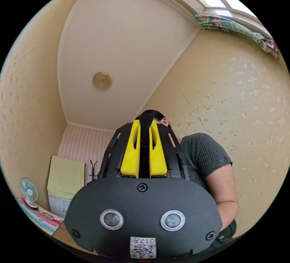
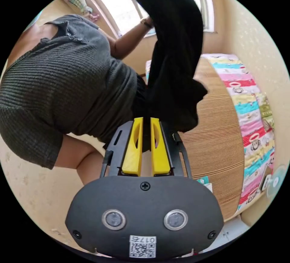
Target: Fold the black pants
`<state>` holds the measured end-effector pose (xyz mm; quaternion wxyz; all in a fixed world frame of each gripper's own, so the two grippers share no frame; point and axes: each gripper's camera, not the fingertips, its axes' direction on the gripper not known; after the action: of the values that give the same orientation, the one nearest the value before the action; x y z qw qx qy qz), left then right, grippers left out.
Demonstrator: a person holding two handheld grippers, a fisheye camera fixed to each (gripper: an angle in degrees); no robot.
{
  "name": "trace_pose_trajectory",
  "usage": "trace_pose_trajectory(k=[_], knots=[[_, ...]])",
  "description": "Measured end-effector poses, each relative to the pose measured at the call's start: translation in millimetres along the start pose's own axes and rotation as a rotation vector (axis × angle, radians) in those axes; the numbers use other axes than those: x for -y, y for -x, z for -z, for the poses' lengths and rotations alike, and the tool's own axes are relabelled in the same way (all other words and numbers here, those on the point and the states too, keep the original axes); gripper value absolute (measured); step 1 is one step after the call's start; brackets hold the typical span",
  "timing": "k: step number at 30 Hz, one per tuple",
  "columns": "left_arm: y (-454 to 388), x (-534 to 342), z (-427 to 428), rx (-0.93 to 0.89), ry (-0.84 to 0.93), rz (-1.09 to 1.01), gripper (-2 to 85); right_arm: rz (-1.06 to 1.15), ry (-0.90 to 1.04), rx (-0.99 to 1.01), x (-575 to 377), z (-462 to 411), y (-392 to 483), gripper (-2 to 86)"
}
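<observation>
Hanging lengthwise between both pinching hand-held grippers, black pants [image 2: 172, 48] run from the raised left [image 1: 144, 130] down to the right [image 2: 146, 130] over the bed [image 2: 217, 130]

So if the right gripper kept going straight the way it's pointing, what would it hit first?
The right gripper already has the black pants pinched between its jaws, so it would push into that hanging cloth first. Beyond it is probably the person's torso or raised arm, though depth is hard to judge.

One black pants [image 2: 172, 48] — two grippers [image 1: 144, 124] [image 2: 146, 121]
</observation>
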<state>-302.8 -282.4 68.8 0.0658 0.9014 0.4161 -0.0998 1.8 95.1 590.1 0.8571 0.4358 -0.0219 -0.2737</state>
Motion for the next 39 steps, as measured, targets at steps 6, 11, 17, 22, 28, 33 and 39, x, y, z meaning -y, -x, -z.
trace_pose_trajectory(k=[6,11,17,22,28,33,39], knots=[[13,-41,-9,-0.026,-0.006,0.077,4.3,-0.127,-0.716,-0.082,-10,15,-9,16.2],[54,-91,-33,-0.059,0.049,0.269,4.6,-0.103,-0.855,0.112,32,-20,-17,14.4],[85,-104,-22,0.327,0.174,0.545,6.3,-0.186,-0.815,-0.168,48,-18,26,5.0],[69,-100,5,0.783,0.185,0.589,9.8,-0.344,-0.915,-0.216,24,-15,32,5.1],[64,-132,46,0.806,0.025,0.725,9.7,-0.424,-0.947,-0.4,16,2,60,5.2],[67,-156,47,0.827,0.07,0.793,11.4,-0.376,-0.971,-0.536,19,26,98,4.8],[80,-179,16,0.788,0.291,0.842,17.7,-0.386,-1.031,-0.74,22,68,143,4.6]])
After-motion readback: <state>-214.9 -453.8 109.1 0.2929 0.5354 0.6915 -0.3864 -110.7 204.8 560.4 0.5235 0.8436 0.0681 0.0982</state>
